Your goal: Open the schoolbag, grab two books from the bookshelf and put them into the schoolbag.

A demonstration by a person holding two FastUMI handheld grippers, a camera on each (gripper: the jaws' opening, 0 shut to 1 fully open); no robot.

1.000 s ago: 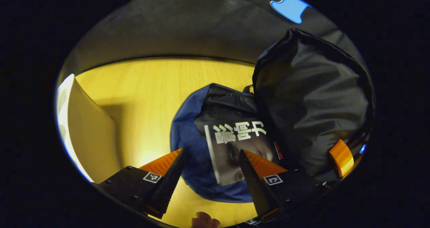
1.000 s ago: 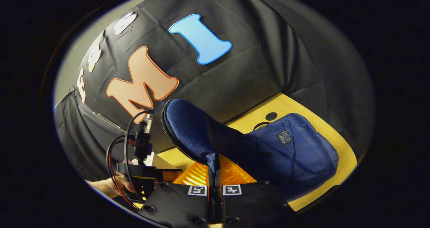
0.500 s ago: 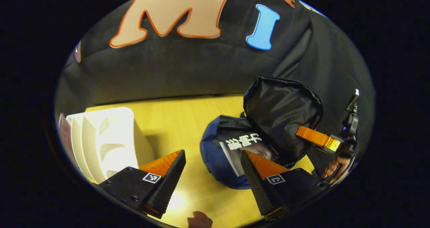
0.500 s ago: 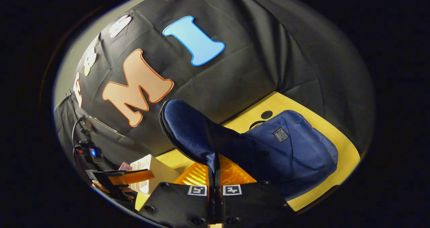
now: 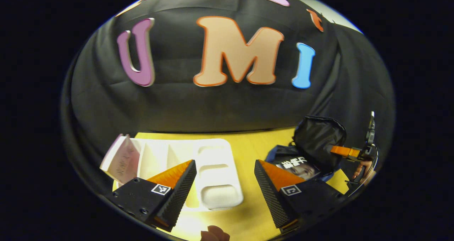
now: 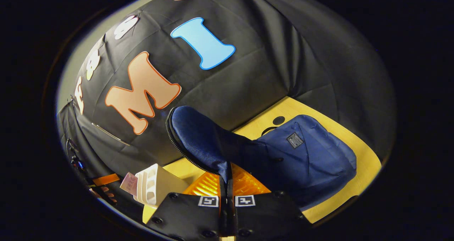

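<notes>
The blue schoolbag (image 6: 312, 155) lies on the yellow table with its flap (image 6: 202, 138) lifted. My right gripper (image 6: 226, 170) is shut on the flap's zipped edge and holds it up. In the left gripper view, a book with a dark cover (image 5: 301, 167) lies in the open schoolbag (image 5: 275, 154) under the black-lined flap (image 5: 319, 138), which the right gripper (image 5: 345, 151) pinches. My left gripper (image 5: 224, 163) is open with nothing in it and faces the white bookshelf (image 5: 212, 170). A pink book (image 5: 122, 159) leans at the shelf's left end.
The wooden table (image 5: 255, 145) runs back to the black cloth wall. In the right gripper view the bookshelf (image 6: 152, 187) and pink book (image 6: 128, 184) stand at lower left, with the left gripper (image 6: 104, 180) and a hand beside them.
My left gripper has pulled back from the schoolbag, leaving the dark book inside, and swung left to face the bookshelf. The right gripper keeps its hold on the flap.
</notes>
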